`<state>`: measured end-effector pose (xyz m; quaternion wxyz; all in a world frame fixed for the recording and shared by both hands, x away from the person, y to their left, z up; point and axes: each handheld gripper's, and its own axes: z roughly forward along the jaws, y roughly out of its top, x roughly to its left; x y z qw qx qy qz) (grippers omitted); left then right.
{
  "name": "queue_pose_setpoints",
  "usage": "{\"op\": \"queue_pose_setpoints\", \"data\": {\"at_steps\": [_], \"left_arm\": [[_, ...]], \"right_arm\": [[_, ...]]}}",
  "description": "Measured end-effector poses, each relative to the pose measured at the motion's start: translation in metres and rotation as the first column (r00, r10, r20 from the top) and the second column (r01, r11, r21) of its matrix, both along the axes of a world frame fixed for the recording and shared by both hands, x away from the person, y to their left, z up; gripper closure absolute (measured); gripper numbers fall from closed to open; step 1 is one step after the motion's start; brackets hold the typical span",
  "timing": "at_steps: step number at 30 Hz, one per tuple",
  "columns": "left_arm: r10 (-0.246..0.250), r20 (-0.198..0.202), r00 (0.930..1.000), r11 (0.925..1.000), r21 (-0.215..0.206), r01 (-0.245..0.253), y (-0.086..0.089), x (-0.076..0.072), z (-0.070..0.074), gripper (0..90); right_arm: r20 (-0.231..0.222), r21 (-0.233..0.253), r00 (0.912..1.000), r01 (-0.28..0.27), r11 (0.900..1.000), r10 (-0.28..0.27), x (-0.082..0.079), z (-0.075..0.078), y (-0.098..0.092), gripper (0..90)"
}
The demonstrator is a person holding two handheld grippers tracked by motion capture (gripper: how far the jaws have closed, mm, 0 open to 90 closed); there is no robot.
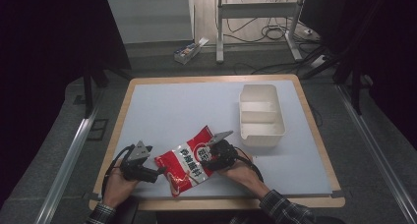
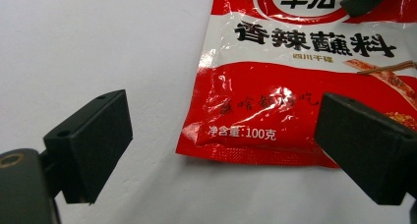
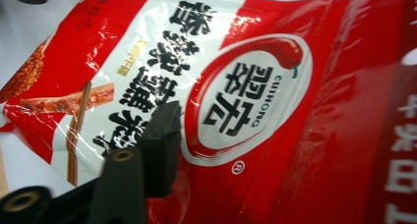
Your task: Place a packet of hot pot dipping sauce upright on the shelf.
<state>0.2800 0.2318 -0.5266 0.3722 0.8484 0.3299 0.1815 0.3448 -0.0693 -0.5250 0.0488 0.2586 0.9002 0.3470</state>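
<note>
Two hand-held grippers work at one red-and-white seasoning packet (image 1: 189, 160) near the front edge of the pale table top (image 1: 177, 106), on the person's side. The packet lies slanted, its far end raised toward the right gripper (image 1: 212, 153) and its near end pointing at the table's front edge.

From the high view, the left gripper (image 1: 156, 174) sits just beside the packet's left edge. Its own view shows the two black jaws spread wide apart, one over bare table, the other over the packet's lower right corner (image 2: 295, 86); the sealed bottom seam lies between them, and nothing is pinched.

The right gripper sits over the packet's upper half. In its own view one black jaw lies against the printed face of the packet (image 3: 246, 101), beside the oval logo with the chilli; the red film at the right edge is very close to the lens and blurred, so whether the jaws are pinching the packet cannot be told.

A white, two-compartment tray (image 1: 282, 117) stands well apart to the right, farther back on the table.
</note>
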Motion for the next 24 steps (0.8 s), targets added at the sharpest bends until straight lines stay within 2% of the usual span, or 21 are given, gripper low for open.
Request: {"op": "queue_pose_setpoints", "data": {"at_steps": [4, 5, 6, 9, 11, 16, 24], "left_arm": [[-0.001, 0.001, 1.0000, 1.0000, 0.003, 0.001, 0.000, 0.000, 0.000, 7.7], [-0.001, 0.000, 1.0000, 1.0000, 0.003, 0.001, 0.000, 0.000, 0.000, 7.8], [-0.001, 0.001, 1.0000, 1.0000, 0.004, 0.001, 0.000, 0.000, 0.000, 7.8], [-0.001, 0.002, 1.0000, 1.0000, 0.005, 0.001, 0.000, 0.000, 0.000, 7.8], [-0.002, 0.005, 1.0000, 1.0000, 0.007, 0.002, 0.000, 0.000, 0.000, 7.8], [0.005, 0.011, 0.9999, 1.0000, 0.002, -0.005, 0.001, -0.001, 0.001, 7.8], [0.027, 0.024, 0.9994, 0.9993, -0.025, -0.027, 0.005, -0.001, 0.003, 7.8]], "right_arm": [[0.001, -0.004, 0.9992, -0.040, 0.999, 0.040, 0.000, 0.002, 0.005, 62.0], [0.007, -0.005, 0.9986, -0.052, 0.999, 0.052, 0.000, 0.003, 0.007, 70.4], [0.007, -0.005, 0.9986, -0.052, 0.999, 0.052, 0.000, 0.003, 0.007, 70.4], [0.019, -0.008, 0.9985, -0.051, 0.999, 0.051, -0.001, 0.005, 0.009, 81.3], [0.010, 0.014, 0.9986, -0.052, 0.999, 0.052, -0.001, 0.007, 0.009, 88.8], [0.010, 0.039, 0.9985, -0.054, 0.998, 0.054, 0.001, 0.015, 0.009, 89.2], [-0.011, 0.128, 0.9976, -0.066, 0.990, 0.068, 0.008, 0.037, 0.005, 89.3]]}}
